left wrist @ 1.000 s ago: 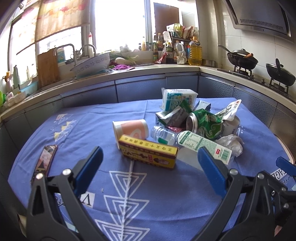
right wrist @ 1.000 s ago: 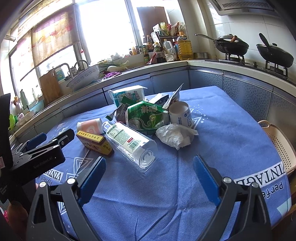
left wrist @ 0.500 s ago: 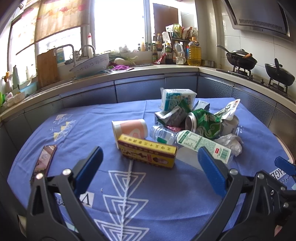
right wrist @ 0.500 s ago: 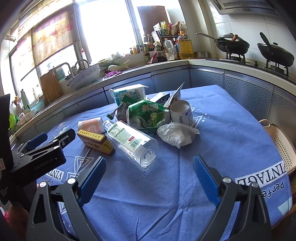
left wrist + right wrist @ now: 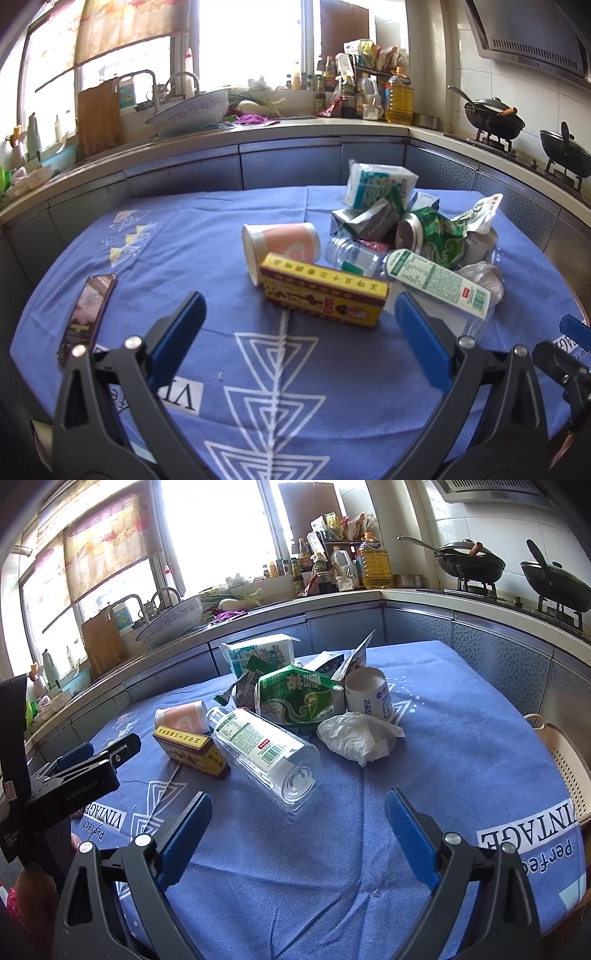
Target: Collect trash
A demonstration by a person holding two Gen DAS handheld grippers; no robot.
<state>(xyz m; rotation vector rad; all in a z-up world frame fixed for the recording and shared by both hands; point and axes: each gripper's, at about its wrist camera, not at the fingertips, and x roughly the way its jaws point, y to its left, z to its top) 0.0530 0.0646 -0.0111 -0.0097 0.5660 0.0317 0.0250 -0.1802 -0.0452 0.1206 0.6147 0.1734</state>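
The left gripper [image 5: 299, 325] hung above the round table covered in a blue patterned cloth [image 5: 192, 236], its blue-padded fingers [image 5: 177, 328] spread wide and holding nothing. Just beyond them lay a yellow and dark red cardboard box [image 5: 323, 295] on its side, touching a toppled orange and white paper cup [image 5: 280, 245] behind it. To the right of the box a clear plastic bottle with a green and white label [image 5: 264, 751] lay flat, its base toward the right gripper [image 5: 297, 829], whose fingers were also parted and empty over bare cloth. Behind the bottle the rest of the trash was heaped: a crushed green drink can [image 5: 299, 698], a white and teal carton [image 5: 378, 182], a crumpled white tissue [image 5: 356, 736] just beside a small white paper cup [image 5: 367, 696], and torn wrappers between them. A dark smartphone [image 5: 86, 317] lay well apart on the left of the table. A cream slotted plastic basket [image 5: 565, 764] sat at the table's right edge.
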